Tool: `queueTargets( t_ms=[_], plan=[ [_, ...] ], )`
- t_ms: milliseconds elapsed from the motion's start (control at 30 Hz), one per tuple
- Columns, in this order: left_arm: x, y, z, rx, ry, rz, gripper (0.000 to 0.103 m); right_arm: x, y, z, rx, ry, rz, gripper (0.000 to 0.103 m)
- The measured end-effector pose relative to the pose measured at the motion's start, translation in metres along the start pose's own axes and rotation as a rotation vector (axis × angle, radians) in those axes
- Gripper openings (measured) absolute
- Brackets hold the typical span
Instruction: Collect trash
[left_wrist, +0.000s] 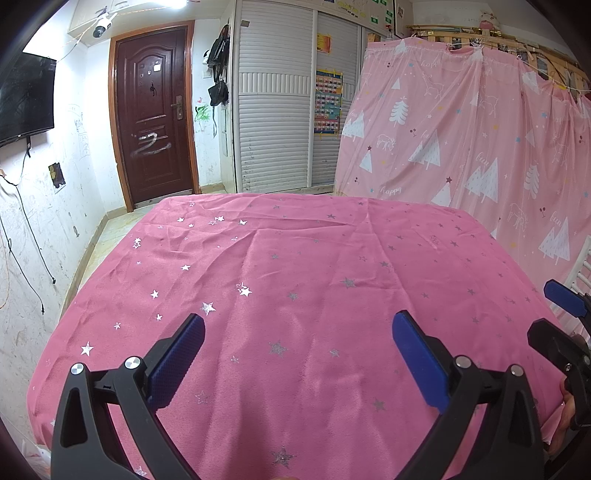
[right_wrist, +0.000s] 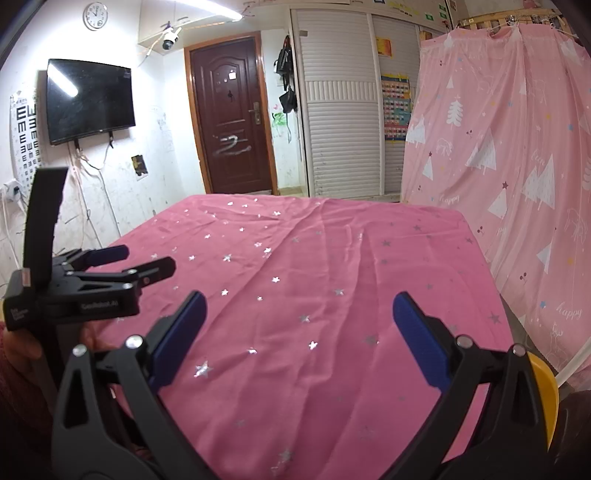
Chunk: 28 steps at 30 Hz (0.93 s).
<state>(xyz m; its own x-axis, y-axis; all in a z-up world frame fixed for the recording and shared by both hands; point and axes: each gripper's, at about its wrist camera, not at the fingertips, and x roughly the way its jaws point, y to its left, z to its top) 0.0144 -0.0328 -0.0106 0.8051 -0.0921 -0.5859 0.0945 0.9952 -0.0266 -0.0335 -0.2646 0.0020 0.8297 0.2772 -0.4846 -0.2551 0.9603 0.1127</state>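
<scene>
No trash shows in either view. A table under a pink cloth with silver stars (left_wrist: 295, 280) (right_wrist: 317, 280) fills both views, and its top is bare. My left gripper (left_wrist: 297, 326) hovers open over the near edge, nothing between its blue pads. My right gripper (right_wrist: 297, 308) is open too, above the cloth's near right part. In the right wrist view the left gripper (right_wrist: 147, 260) appears at the far left, open, held by a hand. In the left wrist view a blue pad of the right gripper (left_wrist: 563, 297) pokes in at the right edge.
A yellow object (right_wrist: 545, 391) peeks out behind my right gripper at the table's near right corner. A pink curtain (left_wrist: 480, 147) hangs close along the right side. Beyond the table stand a brown door (left_wrist: 151, 118) and white slatted wardrobe doors (left_wrist: 273, 110); a TV (right_wrist: 88, 99) hangs on the left wall.
</scene>
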Motion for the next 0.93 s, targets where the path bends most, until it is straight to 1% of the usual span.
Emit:
queueTargets(
  t_ms=[933],
  plan=[
    [0.0017,0.0031,-0.0031,0.002,0.002,-0.001,0.095,0.0000,0.0006,-0.0001,-0.002,0.000,-0.001,0.097]
  ],
)
